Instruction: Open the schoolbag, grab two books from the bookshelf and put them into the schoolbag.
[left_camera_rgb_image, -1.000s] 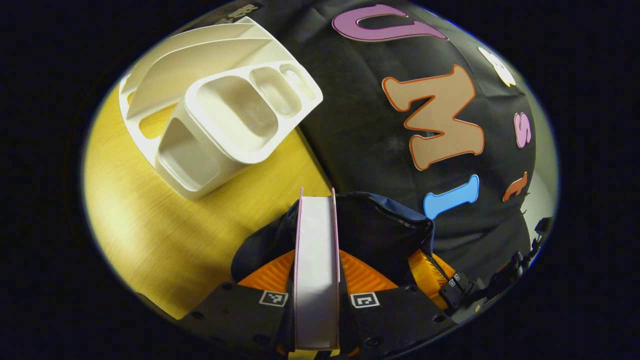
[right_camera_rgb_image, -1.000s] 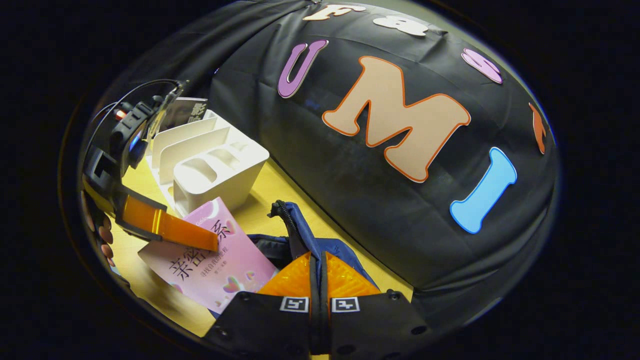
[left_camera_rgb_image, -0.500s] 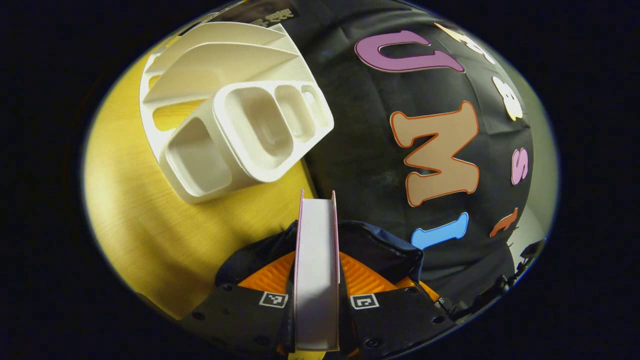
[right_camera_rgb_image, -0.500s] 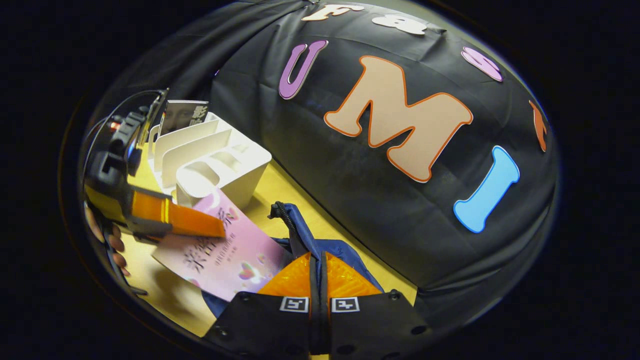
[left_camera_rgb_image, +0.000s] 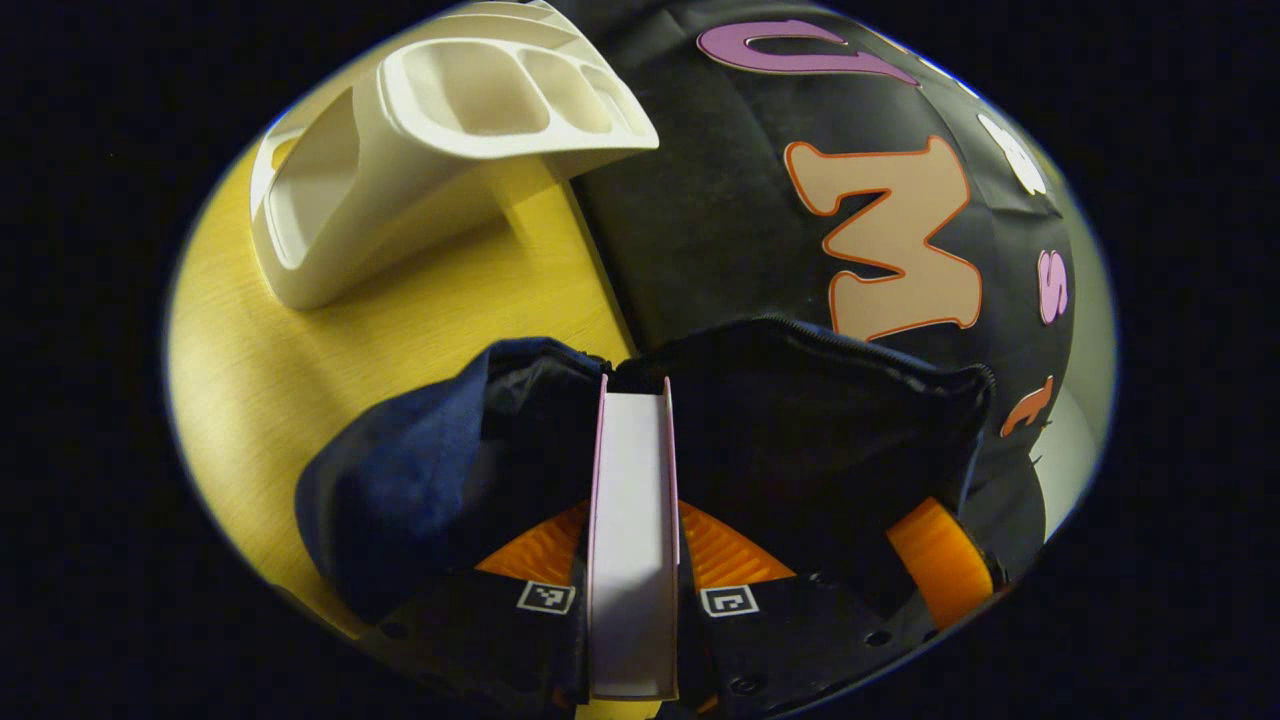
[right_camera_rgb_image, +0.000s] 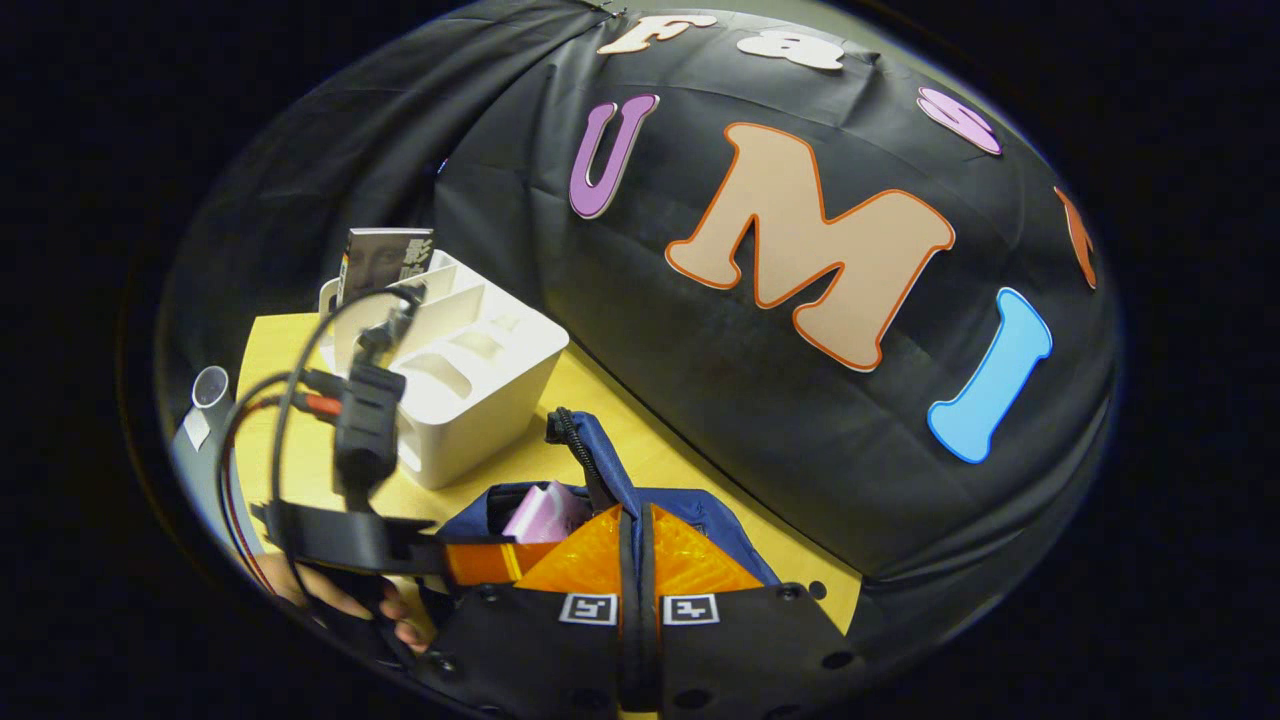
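The left gripper (left_camera_rgb_image: 633, 545) is clamped on a pink-covered book (left_camera_rgb_image: 633, 520), one finger pressed flat against each cover, page edges facing the camera. The book's far end sits in the mouth of the dark blue schoolbag (left_camera_rgb_image: 420, 480), whose unzipped rim gapes around it. In the right gripper view the same book shows as a pink corner (right_camera_rgb_image: 545, 510) poking from the bag's opening (right_camera_rgb_image: 690, 515), with the left gripper (right_camera_rgb_image: 480, 562) and the hand (right_camera_rgb_image: 350, 600) holding it just beside. The right gripper (right_camera_rgb_image: 637, 555) has its fingers drawn together on a fold of the bag's rim by the zipper (right_camera_rgb_image: 575, 440). Beyond the bag, near the desk's (left_camera_rgb_image: 260, 400) back edge by the cloth wall, stands the white bookshelf (right_camera_rgb_image: 470, 370), well apart; a second book (right_camera_rgb_image: 380, 260) is upright in its rear slot.
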